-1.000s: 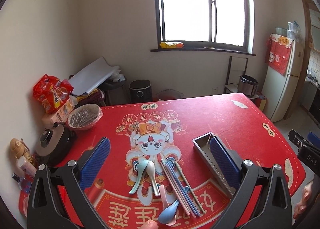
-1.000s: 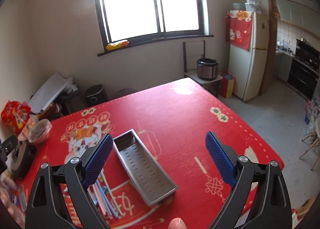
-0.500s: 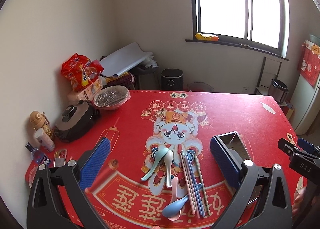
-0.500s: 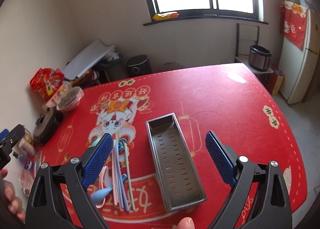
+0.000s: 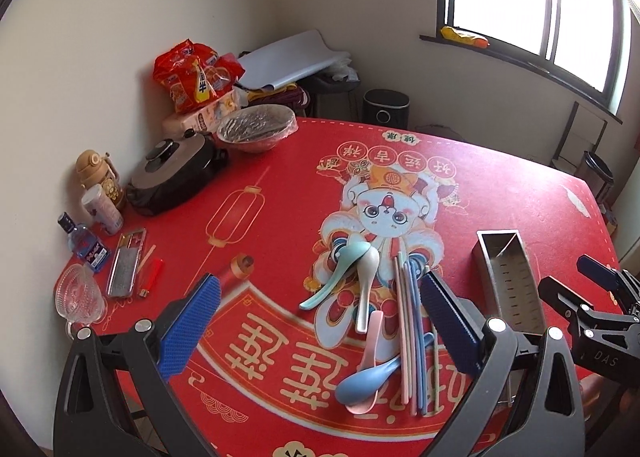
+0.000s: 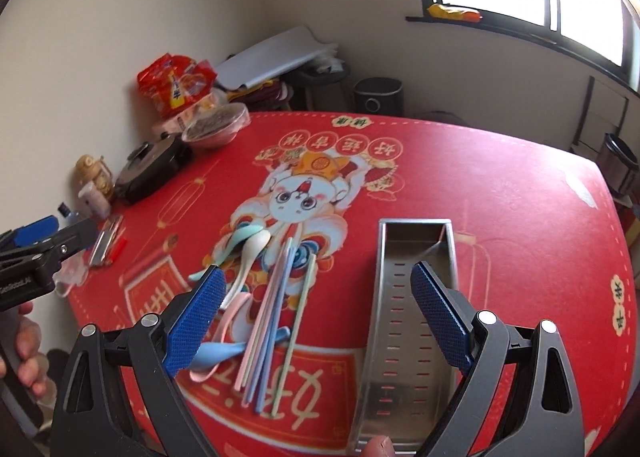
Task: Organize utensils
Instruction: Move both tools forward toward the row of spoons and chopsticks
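Note:
Several pastel spoons lie on the red table mat: a teal one (image 5: 340,271), a cream one (image 5: 366,285), a pink one (image 5: 374,341) and a blue one (image 5: 366,377). Several pastel chopsticks (image 5: 410,333) lie beside them; they also show in the right wrist view (image 6: 276,305). An empty perforated steel tray (image 6: 408,321) sits to their right, also in the left wrist view (image 5: 510,285). My left gripper (image 5: 320,329) is open and empty above the spoons. My right gripper (image 6: 316,321) is open and empty above the chopsticks and tray.
At the left table edge stand a black pot (image 5: 172,173), a covered bowl (image 5: 256,129), snack bags (image 5: 192,75), bottles (image 5: 98,189), a glass cup (image 5: 78,297) and a lighter (image 5: 150,277). The wall runs close behind them.
Both grippers have swung to the left and tilted down over the table. The utensils and tray now lie nearer under them. Nothing on the table has moved.

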### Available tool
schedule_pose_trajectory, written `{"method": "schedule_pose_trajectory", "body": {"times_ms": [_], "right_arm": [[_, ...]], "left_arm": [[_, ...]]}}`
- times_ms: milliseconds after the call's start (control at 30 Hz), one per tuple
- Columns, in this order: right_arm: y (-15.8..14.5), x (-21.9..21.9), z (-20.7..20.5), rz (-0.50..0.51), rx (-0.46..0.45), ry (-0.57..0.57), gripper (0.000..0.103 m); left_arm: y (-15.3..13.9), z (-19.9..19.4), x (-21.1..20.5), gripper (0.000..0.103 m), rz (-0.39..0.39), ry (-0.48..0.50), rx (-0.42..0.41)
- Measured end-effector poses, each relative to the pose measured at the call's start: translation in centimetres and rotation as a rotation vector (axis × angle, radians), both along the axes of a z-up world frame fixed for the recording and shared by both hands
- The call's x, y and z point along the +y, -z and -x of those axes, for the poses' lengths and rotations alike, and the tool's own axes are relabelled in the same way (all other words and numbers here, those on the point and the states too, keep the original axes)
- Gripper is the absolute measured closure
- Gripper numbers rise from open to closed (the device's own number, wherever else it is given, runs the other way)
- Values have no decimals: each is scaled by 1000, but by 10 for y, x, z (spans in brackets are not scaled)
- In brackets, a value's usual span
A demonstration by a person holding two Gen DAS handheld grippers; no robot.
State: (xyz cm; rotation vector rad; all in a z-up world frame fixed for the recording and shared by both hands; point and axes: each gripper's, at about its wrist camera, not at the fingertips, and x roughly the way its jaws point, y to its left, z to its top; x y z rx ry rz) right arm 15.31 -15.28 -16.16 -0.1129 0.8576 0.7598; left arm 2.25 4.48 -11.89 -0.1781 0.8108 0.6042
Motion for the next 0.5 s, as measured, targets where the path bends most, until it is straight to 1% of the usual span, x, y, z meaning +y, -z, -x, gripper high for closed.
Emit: {"method": "schedule_pose_trajectory", "body": {"times_ms": [133,267,367,400,467,500], "right_arm": [[13,22,5,41,40,-38,13],[29,39,3,80,90,-33,13],[44,48,1,122,106,-41,13],[50,50,1,133,122,-38,21],[64,53,-1,168,161,-27,42],[71,54,-1,191,178,-18,42]], "left_arm": [[17,4,25,5,53,3,1],[32,9,50,6,80,42,-17],[47,11,70,8,135,62,-28],[52,11,76,12,153,74,-31],[63,11,84,17,174,99,-18],[67,11,88,19,184,109,-12]]}}
